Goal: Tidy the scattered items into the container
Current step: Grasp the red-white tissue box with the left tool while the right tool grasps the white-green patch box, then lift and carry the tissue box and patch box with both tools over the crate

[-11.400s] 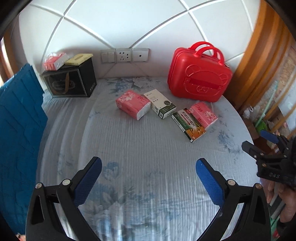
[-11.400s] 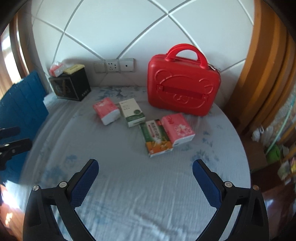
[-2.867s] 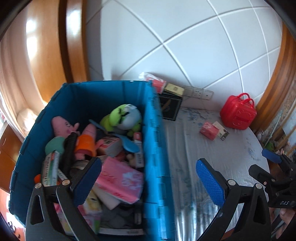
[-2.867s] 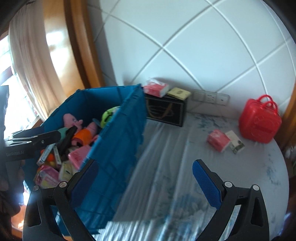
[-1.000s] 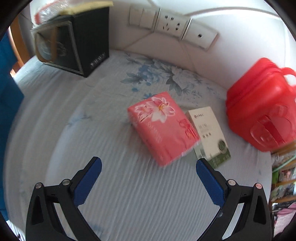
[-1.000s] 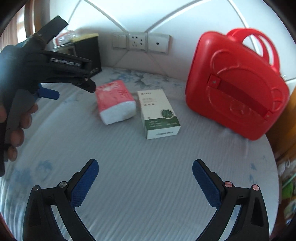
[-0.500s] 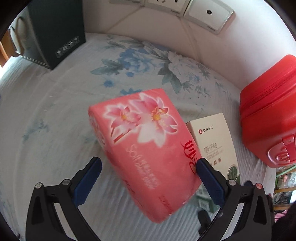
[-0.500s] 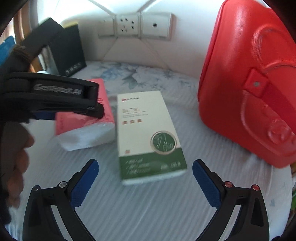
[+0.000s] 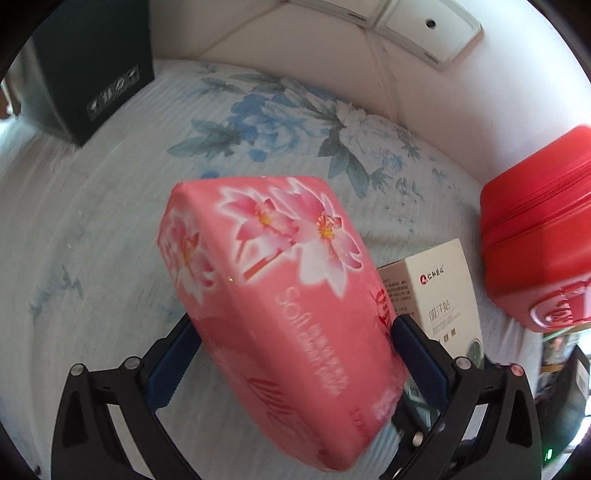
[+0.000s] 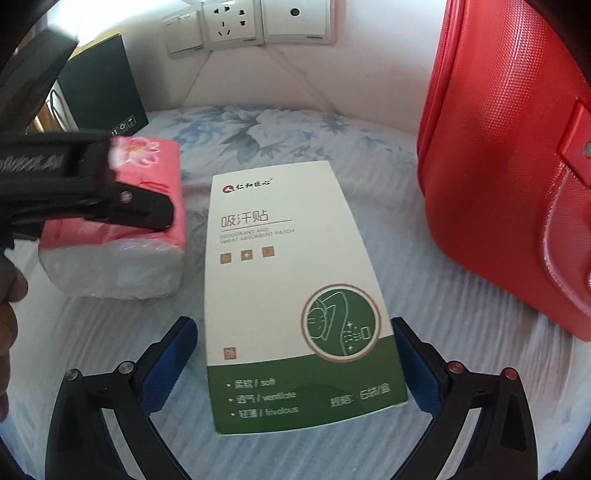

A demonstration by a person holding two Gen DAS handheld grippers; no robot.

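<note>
A pink tissue pack (image 9: pixel 280 295) with flower print lies on the bed sheet between the blue pads of my left gripper (image 9: pixel 295 354); the jaws stand wide around it, both pads close to its sides. It also shows in the right wrist view (image 10: pixel 122 236) with the left gripper's finger (image 10: pixel 110 206) over it. A white and green box (image 10: pixel 295 288) lies flat between the pads of my right gripper (image 10: pixel 295 362), which is open around its near end. The box also shows in the left wrist view (image 9: pixel 439 295).
A red hard case (image 10: pixel 517 166) stands upright just right of the box, also in the left wrist view (image 9: pixel 539 251). A black box (image 9: pixel 88 62) stands at the back left by the padded wall. Wall sockets (image 10: pixel 251 22) sit behind. The floral bed sheet (image 9: pixel 92 229) lies around.
Both grippers moved forward and down. The left now straddles the pink tissue pack and the right straddles the white and green box.
</note>
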